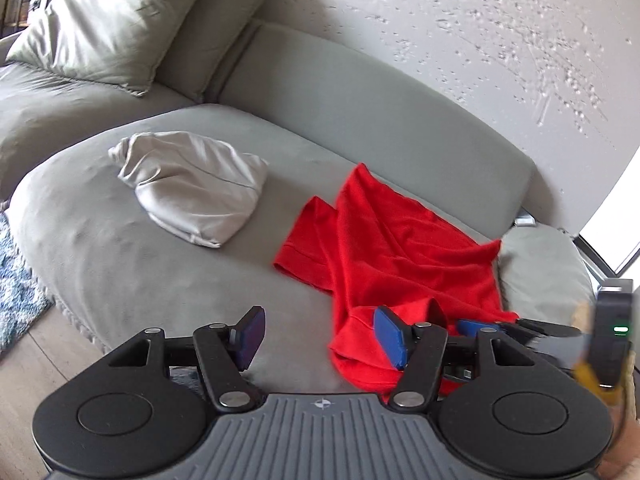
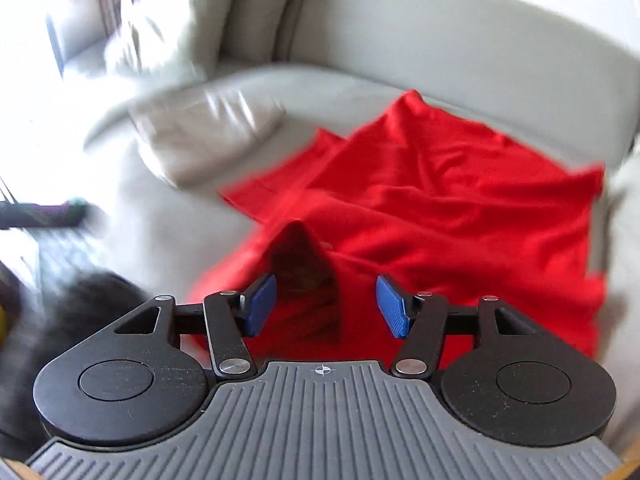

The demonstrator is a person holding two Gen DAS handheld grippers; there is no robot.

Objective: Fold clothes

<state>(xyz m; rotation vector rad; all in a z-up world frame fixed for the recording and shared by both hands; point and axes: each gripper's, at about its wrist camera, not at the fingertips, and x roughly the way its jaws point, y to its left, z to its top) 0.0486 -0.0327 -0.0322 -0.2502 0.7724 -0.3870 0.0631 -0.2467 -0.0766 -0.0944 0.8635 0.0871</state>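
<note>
On the grey sofa, a red shirt is lying crumpled beside a folded beige cloth. Both the left gripper and right gripper are hovering with jaws apart, gripping nothing.

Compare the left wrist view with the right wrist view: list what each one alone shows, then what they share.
Only the left wrist view shows the blue patterned rug at the left edge, the speckled wall behind the sofa, and the right gripper low over the near edge of the red shirt.

Only the right wrist view shows a raised peak of red cloth standing between its own open jaws.

Both show the red shirt, crumpled and unfolded, the beige bundle of cloth beside it, and the grey sofa beneath them.
</note>
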